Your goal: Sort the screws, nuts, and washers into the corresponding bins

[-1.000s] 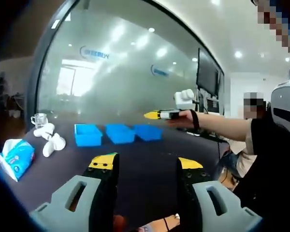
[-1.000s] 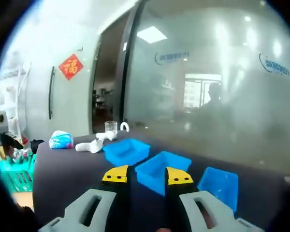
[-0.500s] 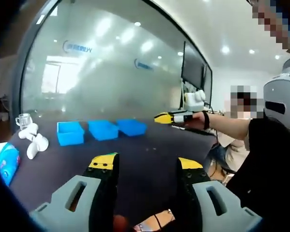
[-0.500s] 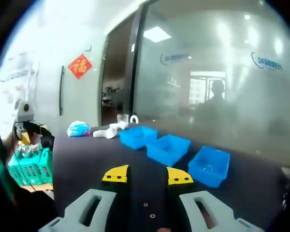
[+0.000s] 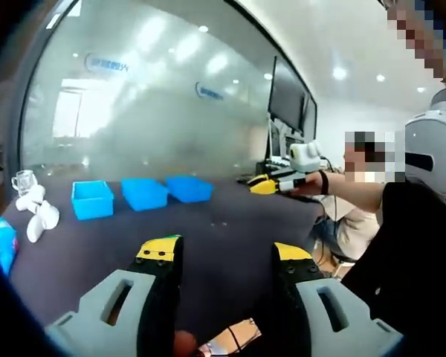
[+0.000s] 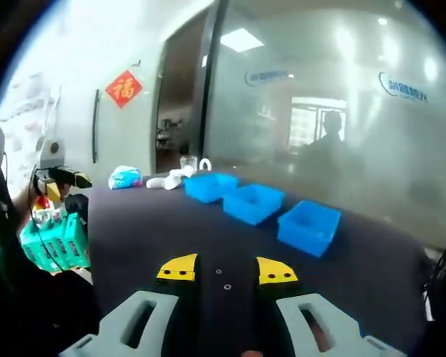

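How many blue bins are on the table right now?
3, in a row on the dark table along the glass wall: the near bin, the middle bin and the far bin beside the white objects.

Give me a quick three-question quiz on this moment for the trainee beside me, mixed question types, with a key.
1. True or false: the left gripper is shut on a screw.
2. How many blue bins stand in a row on the dark table?
   A. two  B. three  C. five
3. Fill in: in the right gripper view, small fasteners lie on the table just ahead of the right gripper, and the gripper is ____.

Key: 1 false, its jaws stand wide apart with nothing between them; 2 B; 3 open, with nothing held.
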`<state>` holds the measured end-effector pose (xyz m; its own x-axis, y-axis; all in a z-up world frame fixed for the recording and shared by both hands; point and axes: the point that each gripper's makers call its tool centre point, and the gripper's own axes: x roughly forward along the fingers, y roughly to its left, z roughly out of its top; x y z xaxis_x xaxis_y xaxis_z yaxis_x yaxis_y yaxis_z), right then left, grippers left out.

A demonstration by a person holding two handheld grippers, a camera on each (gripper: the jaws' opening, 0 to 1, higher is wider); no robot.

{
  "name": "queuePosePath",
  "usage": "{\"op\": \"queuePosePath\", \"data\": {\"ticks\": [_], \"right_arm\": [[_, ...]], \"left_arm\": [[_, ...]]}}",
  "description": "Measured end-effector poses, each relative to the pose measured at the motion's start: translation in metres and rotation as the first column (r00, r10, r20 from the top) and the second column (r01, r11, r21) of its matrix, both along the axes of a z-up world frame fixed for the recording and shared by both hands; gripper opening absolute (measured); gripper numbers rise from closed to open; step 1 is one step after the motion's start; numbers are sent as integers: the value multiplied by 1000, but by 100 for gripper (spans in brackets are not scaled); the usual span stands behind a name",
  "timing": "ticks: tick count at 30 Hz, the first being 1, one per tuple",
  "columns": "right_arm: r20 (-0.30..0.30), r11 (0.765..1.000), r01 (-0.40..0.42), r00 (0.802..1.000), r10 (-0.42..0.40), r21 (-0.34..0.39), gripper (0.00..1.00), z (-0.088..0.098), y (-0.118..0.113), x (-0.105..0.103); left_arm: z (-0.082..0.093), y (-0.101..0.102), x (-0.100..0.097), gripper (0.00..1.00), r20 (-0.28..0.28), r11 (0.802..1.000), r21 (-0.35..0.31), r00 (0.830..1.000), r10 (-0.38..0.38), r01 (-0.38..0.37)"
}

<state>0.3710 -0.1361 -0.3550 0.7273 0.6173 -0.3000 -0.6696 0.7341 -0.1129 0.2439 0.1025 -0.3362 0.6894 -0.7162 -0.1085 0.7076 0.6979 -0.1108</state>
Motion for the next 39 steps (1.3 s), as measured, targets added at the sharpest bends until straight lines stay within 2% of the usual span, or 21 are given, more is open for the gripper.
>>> {"op": "queuePosePath", "data": {"ticks": [14,23,26,28,34,36,39], "right_arm": [[-119,989,-86,990,72,-118,23,-29,9,6],[-170,971,-144,979,112,-191,23,-34,22,20],[-208,955,-179,970,130,-237,22,-43,26,24],[-246,934,-222,957,154,-279,22,-51,27,21],[-284,883,-280,942,178,-376,22,-63,29,28],[-291,880,-285,940,178,-380,22,-63,29,33],[-330,861,-319,924,191,-397,22,-67,28,35]], "left_arm": [[-1,2,-1,45,-1,1000,4,1000,10,-10],[0,4,-1,45,6,1000,4,1000,13,-13],[-1,4,-1,45,5,1000,0,1000,15,-15],[-2,5,-1,45,4,1000,3,1000,16,-16],[-4,7,-2,45,0,1000,3,1000,20,-20],[-4,6,-2,45,0,1000,4,1000,18,-18],[-5,7,-2,45,-4,1000,3,1000,18,-18]]}}
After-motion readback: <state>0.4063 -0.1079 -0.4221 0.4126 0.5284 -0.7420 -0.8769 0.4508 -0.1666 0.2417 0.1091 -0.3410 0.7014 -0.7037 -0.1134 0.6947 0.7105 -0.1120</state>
